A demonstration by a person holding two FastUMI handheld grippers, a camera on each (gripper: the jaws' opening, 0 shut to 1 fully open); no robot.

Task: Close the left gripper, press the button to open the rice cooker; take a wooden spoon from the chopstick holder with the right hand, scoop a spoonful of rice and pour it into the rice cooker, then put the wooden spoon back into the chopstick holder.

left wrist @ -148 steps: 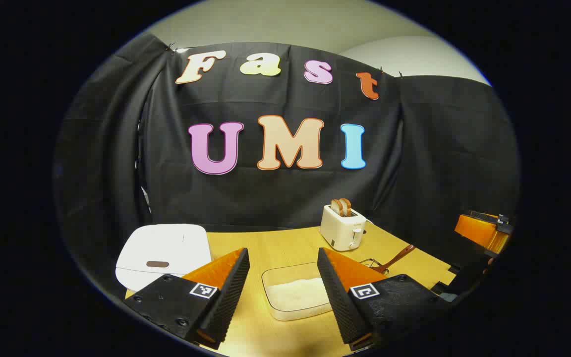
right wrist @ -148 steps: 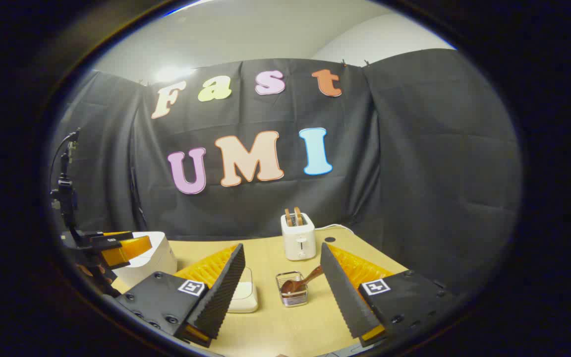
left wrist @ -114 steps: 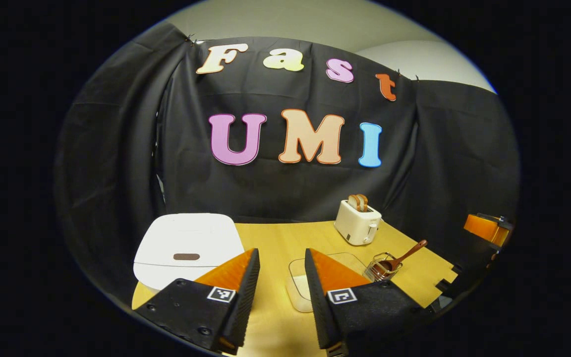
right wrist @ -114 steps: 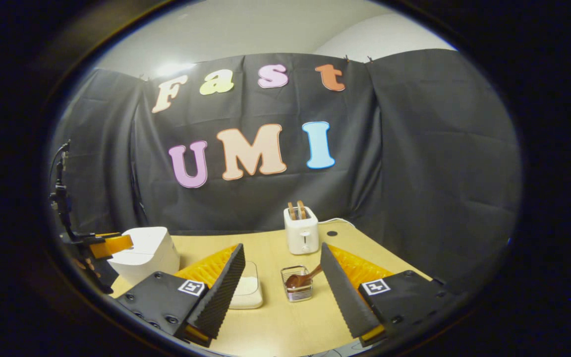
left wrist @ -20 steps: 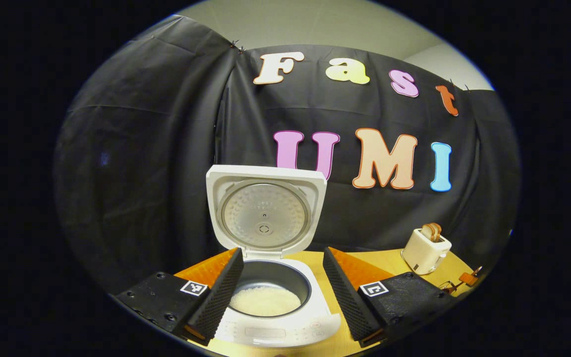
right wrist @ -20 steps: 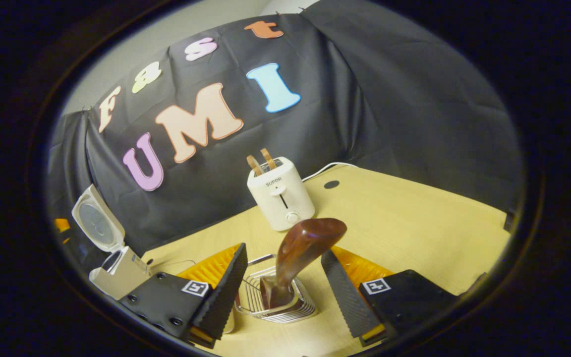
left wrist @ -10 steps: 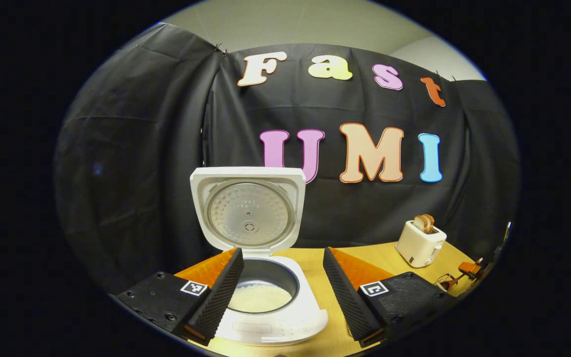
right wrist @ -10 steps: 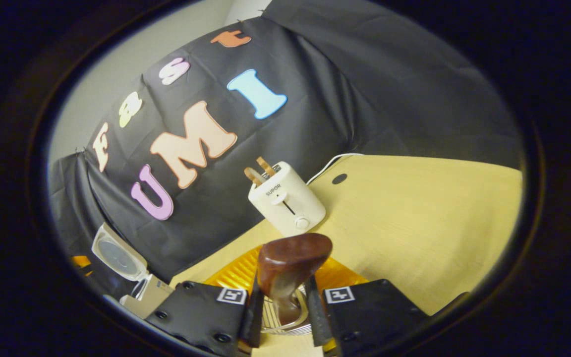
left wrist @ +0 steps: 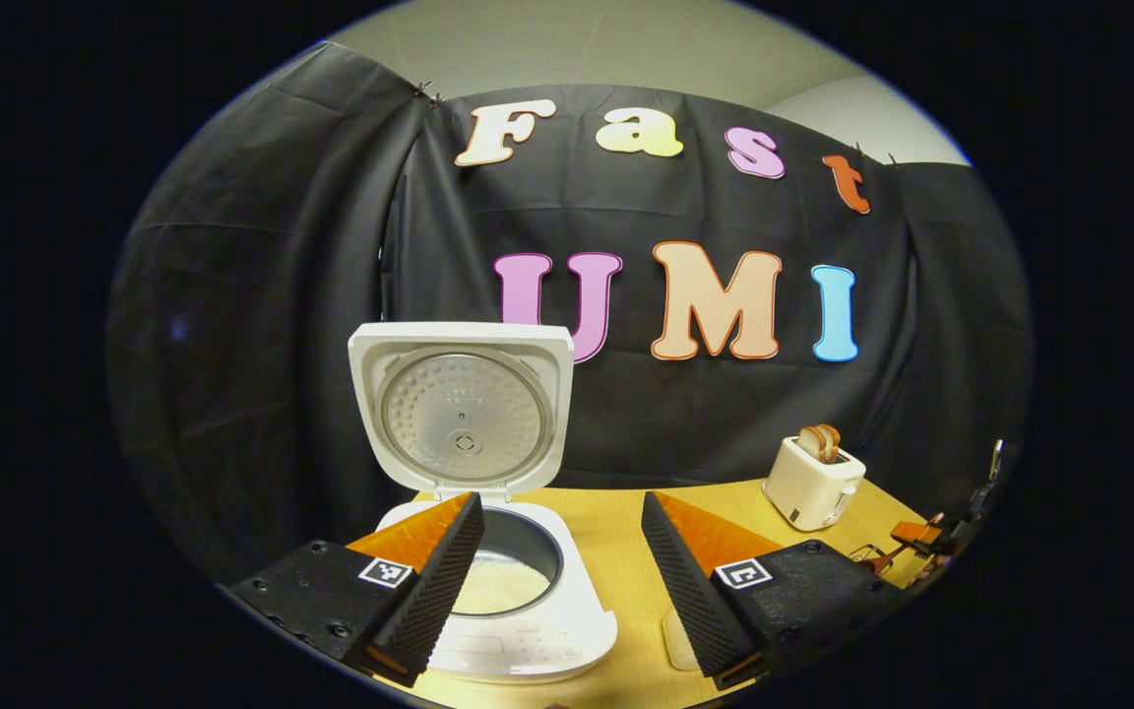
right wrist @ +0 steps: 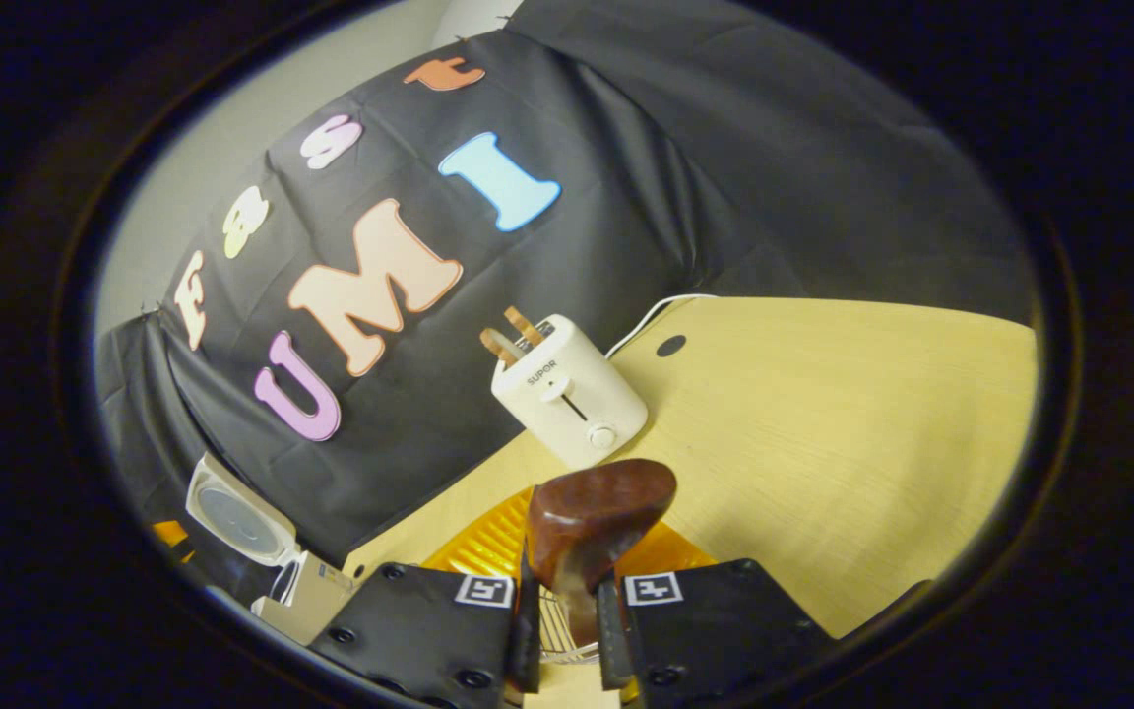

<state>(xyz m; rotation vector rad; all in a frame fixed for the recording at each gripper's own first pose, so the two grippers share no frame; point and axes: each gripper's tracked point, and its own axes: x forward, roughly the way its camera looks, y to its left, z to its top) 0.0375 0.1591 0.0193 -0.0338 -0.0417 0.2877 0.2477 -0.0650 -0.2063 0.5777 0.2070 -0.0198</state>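
The white rice cooker (left wrist: 547, 630) stands open with its lid (left wrist: 464, 409) upright and rice in the pot (left wrist: 498, 586). My left gripper (left wrist: 559, 581) is open just above and in front of it, holding nothing. My right gripper (right wrist: 565, 630) is shut on the handle of the dark wooden spoon (right wrist: 597, 517). The spoon's lower end stands in the wire chopstick holder (right wrist: 555, 630), mostly hidden by the fingers. The open cooker (right wrist: 242, 527) also sits far left in the right gripper view.
A white toaster (left wrist: 813, 478) (right wrist: 567, 394) with two bread slices stands at the back of the wooden table (right wrist: 823, 423), its cord running to the wall. The corner of a rice tray (left wrist: 675, 640) peeks out by my left gripper's right finger.
The cooker lid is now up and my left gripper has opened again, drifting right of the cooker. My right gripper closed onto the spoon handle and tightened over the last half second.
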